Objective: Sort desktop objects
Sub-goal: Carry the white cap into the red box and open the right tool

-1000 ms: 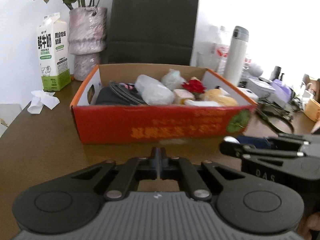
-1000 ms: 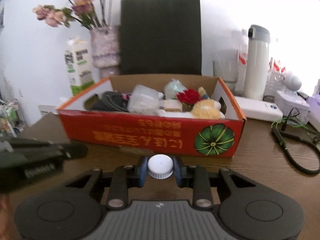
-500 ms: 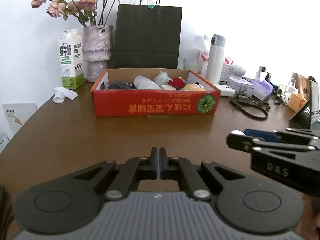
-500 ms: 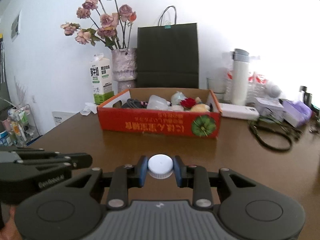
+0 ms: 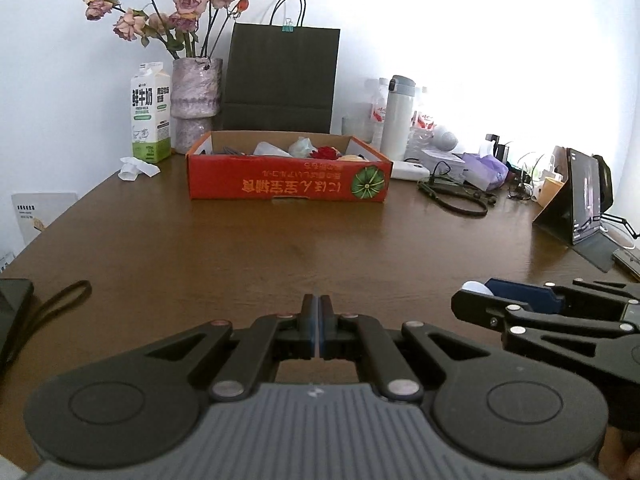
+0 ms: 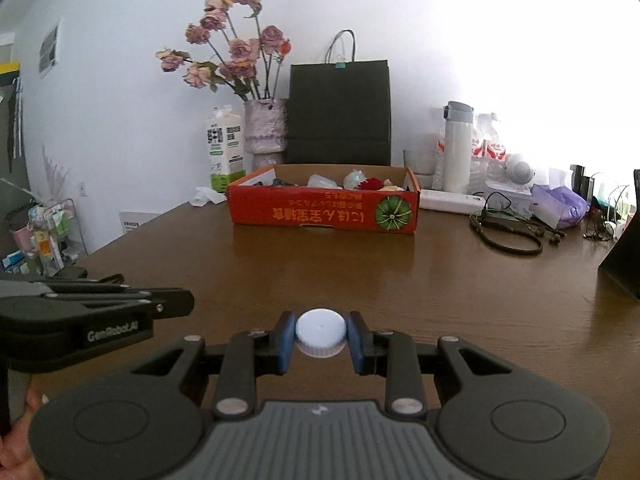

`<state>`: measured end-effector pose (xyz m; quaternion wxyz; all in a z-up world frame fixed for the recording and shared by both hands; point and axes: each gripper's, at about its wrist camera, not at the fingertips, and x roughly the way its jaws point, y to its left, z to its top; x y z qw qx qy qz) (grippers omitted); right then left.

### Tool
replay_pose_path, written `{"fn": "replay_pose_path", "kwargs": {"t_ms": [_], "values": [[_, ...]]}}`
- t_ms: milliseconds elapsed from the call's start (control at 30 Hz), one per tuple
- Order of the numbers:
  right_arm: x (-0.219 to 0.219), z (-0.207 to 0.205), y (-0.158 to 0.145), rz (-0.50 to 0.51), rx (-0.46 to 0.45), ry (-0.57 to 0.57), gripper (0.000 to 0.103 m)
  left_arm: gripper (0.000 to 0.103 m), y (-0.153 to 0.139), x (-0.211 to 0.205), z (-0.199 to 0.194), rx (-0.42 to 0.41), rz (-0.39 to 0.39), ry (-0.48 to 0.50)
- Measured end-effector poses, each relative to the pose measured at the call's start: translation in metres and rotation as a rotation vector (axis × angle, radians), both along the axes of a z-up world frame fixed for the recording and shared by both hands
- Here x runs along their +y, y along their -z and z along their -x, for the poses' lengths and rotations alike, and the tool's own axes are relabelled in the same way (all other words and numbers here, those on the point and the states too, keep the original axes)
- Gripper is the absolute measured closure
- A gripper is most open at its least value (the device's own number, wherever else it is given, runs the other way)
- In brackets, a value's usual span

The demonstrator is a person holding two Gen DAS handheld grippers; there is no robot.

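A red cardboard box (image 5: 288, 186) (image 6: 324, 212) holding several small items stands at the far middle of the brown table. My right gripper (image 6: 321, 334) is shut on a white bottle cap (image 6: 321, 328), held low over the near part of the table; it also shows in the left wrist view (image 5: 476, 294) at the right. My left gripper (image 5: 319, 320) is shut and empty, its fingers pressed together, and appears at the left of the right wrist view (image 6: 176, 304). Both grippers are far from the box.
Behind the box stand a milk carton (image 5: 150, 120), a vase of dried roses (image 5: 196, 100), a dark paper bag (image 5: 280, 80) and a white flask (image 5: 396, 116). Cables (image 5: 456, 196), tissues and a tablet (image 5: 580, 204) lie at the right. A dark strap (image 5: 56, 300) lies near left.
Both grippers have pulled back from the box toward the near edge of the table. The right gripper still holds the white cap; the left stays shut.
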<state>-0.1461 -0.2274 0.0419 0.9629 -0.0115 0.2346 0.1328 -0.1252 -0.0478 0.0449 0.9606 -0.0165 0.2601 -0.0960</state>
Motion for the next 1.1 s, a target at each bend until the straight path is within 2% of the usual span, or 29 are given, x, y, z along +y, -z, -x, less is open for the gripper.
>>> {"fn": "replay_pose_path", "kwargs": {"t_ms": [267, 533, 667, 767, 900, 967, 1100], "values": [[0.011, 0.001, -0.005, 0.007, -0.027, -0.008, 0.076, 0.1, -0.006, 0.006, -0.005, -0.019, -0.021, -0.011], [0.012, -0.033, -0.01, 0.011, -0.042, -0.012, 0.076, 0.1, -0.003, 0.007, -0.048, 0.027, -0.038, -0.015], [0.013, -0.07, -0.022, 0.014, -0.063, -0.028, 0.076, 0.1, -0.009, 0.01, -0.086, 0.015, -0.039, -0.017], [0.015, -0.101, -0.028, 0.02, -0.072, -0.034, 0.076, 0.1, -0.023, 0.017, -0.116, -0.042, -0.01, -0.044], [0.018, -0.152, -0.035, -0.003, -0.054, -0.055, 0.076, 0.1, -0.043, 0.021, -0.171, -0.075, -0.022, -0.055], [0.02, -0.184, -0.044, -0.015, -0.054, -0.065, 0.076, 0.1, -0.052, 0.023, -0.205, -0.051, -0.019, -0.049], [0.024, -0.249, -0.067, -0.059, -0.047, -0.093, 0.076, 0.1, -0.068, 0.036, -0.281, 0.055, 0.032, -0.042]]}}
